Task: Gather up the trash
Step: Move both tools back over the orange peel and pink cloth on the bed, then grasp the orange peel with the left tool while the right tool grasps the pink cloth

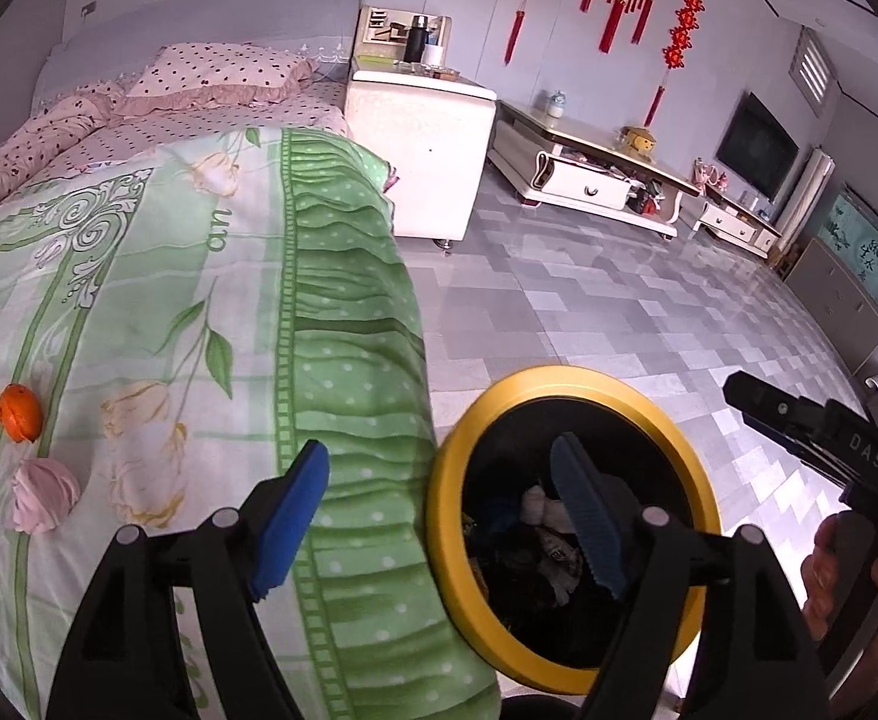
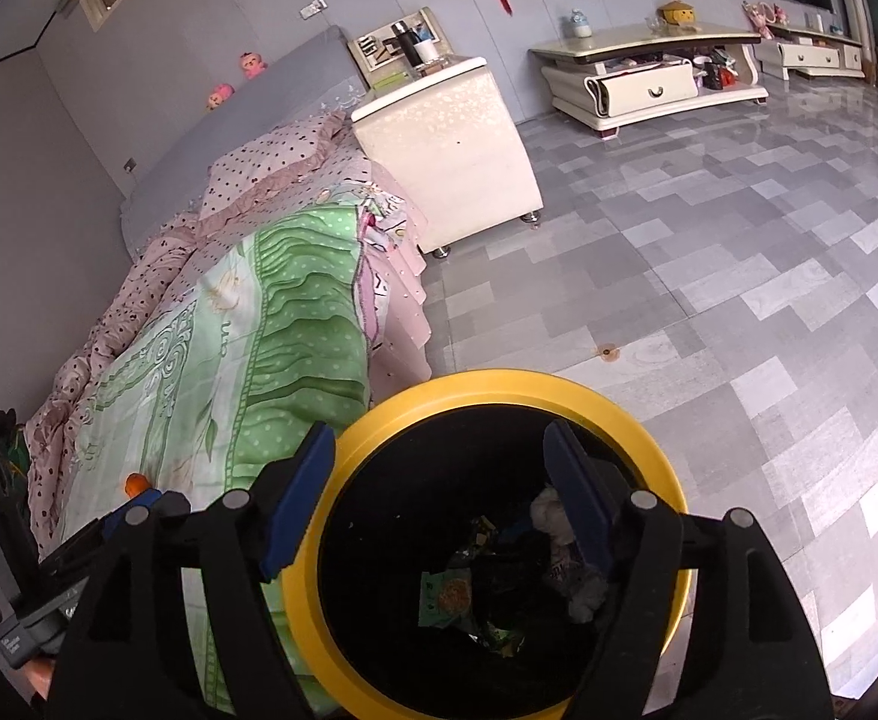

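A black bin with a yellow rim [image 1: 559, 377] stands on the floor against the bed; wrappers [image 2: 448, 594] and crumpled paper [image 2: 550, 510] lie inside it. My right gripper [image 2: 439, 444] hangs open over the bin's yellow rim [image 2: 499, 381], nothing between its blue pads. My left gripper [image 1: 439, 462] is open too and holds nothing, one finger over the green quilt, the other over the bin. On the quilt to the left lie an orange peel [image 1: 18, 413] and a crumpled pink tissue [image 1: 43, 495]. The orange peel [image 2: 135, 484] also shows in the right wrist view.
The bed's green flowered quilt [image 1: 199, 300] hangs down beside the bin. A white nightstand [image 1: 421, 144] stands past the bed and a low TV cabinet [image 1: 589, 162] along the wall. Grey tiled floor [image 2: 709, 300] stretches to the right. A hand [image 1: 829, 564] grips the other tool.
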Demonstrator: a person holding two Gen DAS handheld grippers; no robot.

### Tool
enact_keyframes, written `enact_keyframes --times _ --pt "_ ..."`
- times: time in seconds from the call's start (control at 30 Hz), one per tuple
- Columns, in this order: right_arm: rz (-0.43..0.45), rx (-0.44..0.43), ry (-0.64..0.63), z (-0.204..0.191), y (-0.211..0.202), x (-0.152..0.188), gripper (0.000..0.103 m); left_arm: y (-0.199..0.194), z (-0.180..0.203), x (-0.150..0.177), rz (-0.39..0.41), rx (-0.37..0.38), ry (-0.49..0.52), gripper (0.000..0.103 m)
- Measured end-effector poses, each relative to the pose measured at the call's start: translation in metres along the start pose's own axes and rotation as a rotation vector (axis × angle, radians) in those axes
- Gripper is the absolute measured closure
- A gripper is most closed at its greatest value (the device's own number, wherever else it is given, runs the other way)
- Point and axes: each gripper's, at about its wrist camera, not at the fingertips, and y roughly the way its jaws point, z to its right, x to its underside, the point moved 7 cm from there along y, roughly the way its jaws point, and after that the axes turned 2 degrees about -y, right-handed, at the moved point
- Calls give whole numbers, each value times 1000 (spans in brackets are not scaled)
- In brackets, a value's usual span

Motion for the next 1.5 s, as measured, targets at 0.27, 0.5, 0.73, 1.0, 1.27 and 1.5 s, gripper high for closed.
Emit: enact_keyframes --times 0.27,0.5,0.73,1.0,1.27,1.5 --pt "-14 -84 -109 -63 7 12 32 -25 -65 -13 37 -77 -76 30" --pt "-49 -149 -194 -121 20 28 31 -44 -128 -19 58 -152 -132 30" --pt "-99 -199 -283 -183 44 49 31 -58 -196 -23 72 -230 -179 30" --pt "-165 -258 -363 -247 80 78 31 -62 -263 -20 61 -302 -214 30" --pt "-235 -295 -448 -300 113 107 31 -43 -306 -12 33 -324 -253 30" --pt "-288 -326 -505 -339 140 129 31 -23 -324 -3 3 -315 -259 30"
